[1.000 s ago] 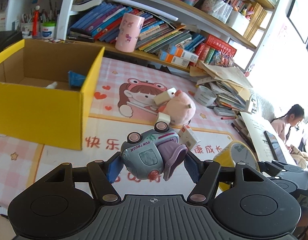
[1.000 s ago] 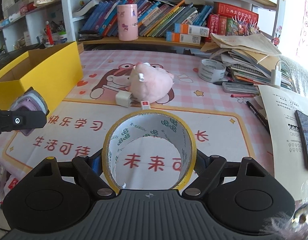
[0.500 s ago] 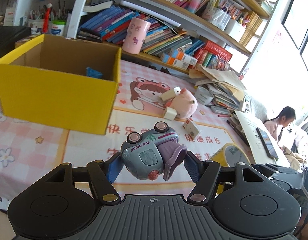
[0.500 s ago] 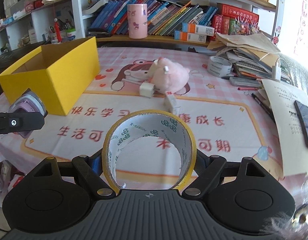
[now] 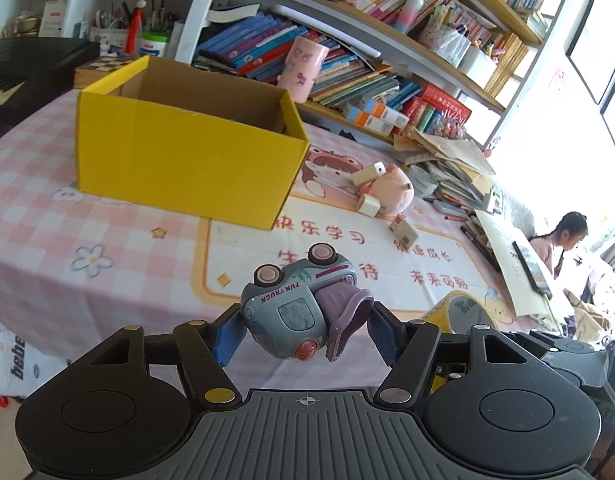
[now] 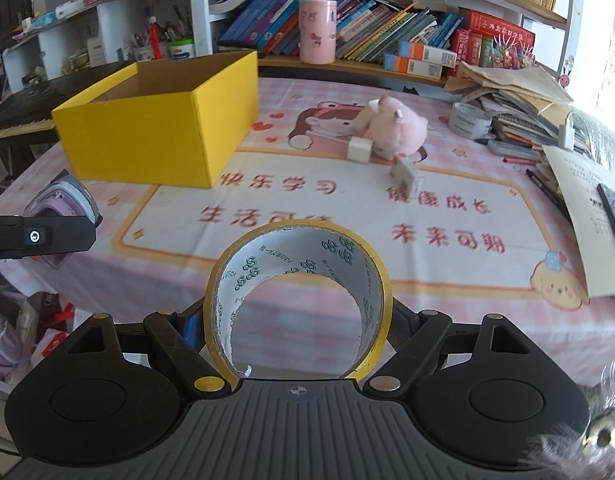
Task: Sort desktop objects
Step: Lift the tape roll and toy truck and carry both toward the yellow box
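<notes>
My left gripper (image 5: 305, 330) is shut on a grey and purple toy truck (image 5: 299, 308), held above the table's near edge; the truck also shows at the left of the right wrist view (image 6: 61, 208). My right gripper (image 6: 295, 320) is shut on a yellow roll of tape (image 6: 297, 300), also seen in the left wrist view (image 5: 459, 310). An open yellow cardboard box (image 5: 187, 144) stands at the far left of the table (image 6: 155, 120). A pink plush pig (image 6: 395, 128), white charger blocks (image 6: 357, 148) and a small carton (image 6: 407, 174) lie mid-table.
A pink printed mat (image 6: 347, 208) covers the table. A grey tape roll (image 6: 469, 118), stacked books and papers (image 6: 519, 100) sit at the right. A bookshelf with a pink cup (image 6: 317, 30) stands behind. A keyboard (image 6: 15, 116) is left of the box. A child (image 5: 567, 240) sits far right.
Both grippers have drawn back toward the near edge of the table with their loads still held. The yellow box and mid-table objects now look farther away.
</notes>
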Motion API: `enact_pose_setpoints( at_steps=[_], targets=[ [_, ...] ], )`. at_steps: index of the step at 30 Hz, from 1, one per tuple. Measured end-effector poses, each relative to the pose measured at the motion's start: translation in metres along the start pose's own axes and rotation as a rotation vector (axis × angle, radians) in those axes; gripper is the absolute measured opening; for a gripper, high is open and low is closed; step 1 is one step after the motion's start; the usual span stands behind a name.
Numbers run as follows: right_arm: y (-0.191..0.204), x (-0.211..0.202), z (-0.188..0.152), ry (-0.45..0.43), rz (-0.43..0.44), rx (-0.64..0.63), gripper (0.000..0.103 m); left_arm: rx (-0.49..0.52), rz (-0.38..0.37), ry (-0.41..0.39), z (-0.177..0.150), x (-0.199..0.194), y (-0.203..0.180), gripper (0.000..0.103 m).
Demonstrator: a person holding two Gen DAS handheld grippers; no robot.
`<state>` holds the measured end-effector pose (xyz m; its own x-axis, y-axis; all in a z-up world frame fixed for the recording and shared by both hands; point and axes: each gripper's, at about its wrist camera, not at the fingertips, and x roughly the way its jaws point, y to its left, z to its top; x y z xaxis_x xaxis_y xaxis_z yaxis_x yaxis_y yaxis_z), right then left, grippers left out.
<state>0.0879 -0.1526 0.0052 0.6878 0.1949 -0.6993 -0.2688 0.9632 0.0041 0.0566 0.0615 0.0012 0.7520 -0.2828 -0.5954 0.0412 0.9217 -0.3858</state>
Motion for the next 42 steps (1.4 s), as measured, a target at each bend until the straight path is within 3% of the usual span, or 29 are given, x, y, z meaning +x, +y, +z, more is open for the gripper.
enact_pose_setpoints(
  at_steps=[26,42],
  targets=[
    [0.075,-0.022,-0.029,-0.002,0.122,-0.063,0.081,-0.021,0.074,-0.026,-0.030,-0.063,0.036,0.066],
    [0.091,-0.027,-0.032,-0.014,0.157,-0.119,0.081,-0.042,0.087,-0.029,-0.035,-0.070,0.044,0.066]
  ],
)
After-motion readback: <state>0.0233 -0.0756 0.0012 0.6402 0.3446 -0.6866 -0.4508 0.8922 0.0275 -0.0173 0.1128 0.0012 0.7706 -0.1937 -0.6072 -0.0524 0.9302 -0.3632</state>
